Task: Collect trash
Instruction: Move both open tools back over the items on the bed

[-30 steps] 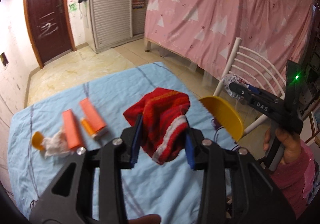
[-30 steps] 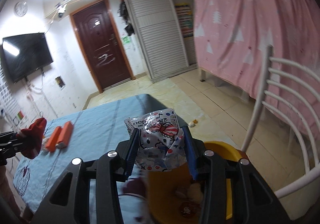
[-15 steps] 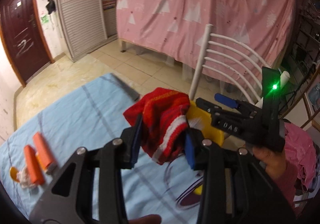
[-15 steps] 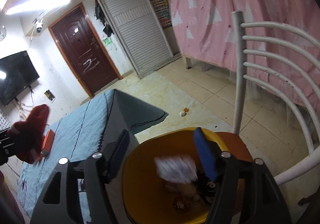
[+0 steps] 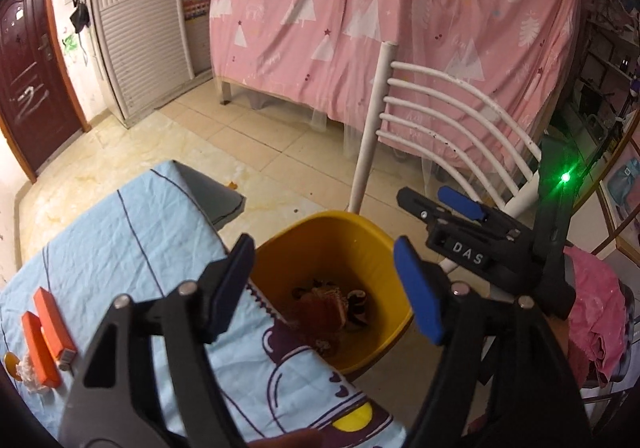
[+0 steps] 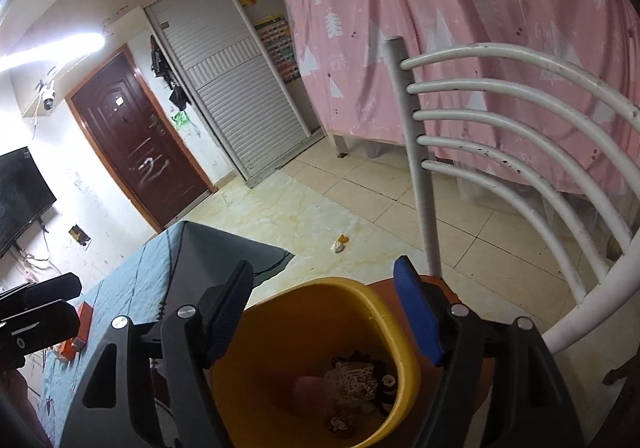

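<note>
Left wrist view is showing the left gripper (image 5: 324, 284) hanging wide and empty over the yellow bin (image 5: 360, 224) at frame centre, red cloth (image 5: 320, 304) lying inside, so the orange wrappers (image 5: 48, 332) at lower left are, by my judgement, needing a low, square approach.

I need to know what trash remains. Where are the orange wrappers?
The orange wrappers lie on the blue tablecloth at the left wrist view's far left, beside a crumpled tissue, well left of the yellow bin.

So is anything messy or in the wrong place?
Yes. Small scraps lie on the floor tiles near the table corner, outside the yellow bin. Orange packs and a crumpled tissue sit on the blue tablecloth, not yet binned.
</note>
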Demonstrator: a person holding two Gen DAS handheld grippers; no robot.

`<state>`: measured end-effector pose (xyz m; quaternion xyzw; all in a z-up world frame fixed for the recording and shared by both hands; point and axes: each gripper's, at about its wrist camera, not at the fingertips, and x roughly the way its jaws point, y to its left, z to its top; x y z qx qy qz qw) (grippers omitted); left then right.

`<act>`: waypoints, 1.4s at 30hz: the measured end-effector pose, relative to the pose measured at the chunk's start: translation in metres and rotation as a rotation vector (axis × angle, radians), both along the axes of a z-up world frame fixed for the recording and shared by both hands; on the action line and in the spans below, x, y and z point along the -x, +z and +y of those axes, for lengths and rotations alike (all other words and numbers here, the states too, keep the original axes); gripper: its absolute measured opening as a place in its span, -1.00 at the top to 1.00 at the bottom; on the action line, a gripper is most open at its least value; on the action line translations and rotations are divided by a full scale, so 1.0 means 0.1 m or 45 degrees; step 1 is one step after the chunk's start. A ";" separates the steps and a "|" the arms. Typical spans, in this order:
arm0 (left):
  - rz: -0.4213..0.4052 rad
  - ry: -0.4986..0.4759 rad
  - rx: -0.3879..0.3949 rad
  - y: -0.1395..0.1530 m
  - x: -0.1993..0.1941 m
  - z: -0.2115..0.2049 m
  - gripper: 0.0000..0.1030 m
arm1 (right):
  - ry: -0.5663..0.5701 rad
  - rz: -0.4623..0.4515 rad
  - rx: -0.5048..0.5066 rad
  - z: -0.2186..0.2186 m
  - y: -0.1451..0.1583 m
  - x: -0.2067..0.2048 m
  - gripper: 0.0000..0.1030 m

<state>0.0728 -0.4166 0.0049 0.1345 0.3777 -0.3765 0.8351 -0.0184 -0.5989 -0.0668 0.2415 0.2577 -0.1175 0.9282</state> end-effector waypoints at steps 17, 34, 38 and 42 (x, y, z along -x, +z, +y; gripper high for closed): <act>0.007 0.139 0.110 0.24 -0.17 0.81 -0.35 | 0.188 0.006 0.126 0.79 0.33 -0.31 -0.32; -0.042 0.402 0.145 0.36 -0.42 2.15 -0.45 | 0.508 0.024 0.238 2.03 0.55 -0.90 -0.33; -0.053 0.434 0.137 0.33 -0.41 2.45 -0.45 | 0.574 0.038 0.265 2.30 0.57 -1.00 -0.33; -0.052 0.466 0.105 0.25 -0.41 2.77 -0.45 | 0.627 0.050 0.264 2.53 0.57 -1.08 -0.33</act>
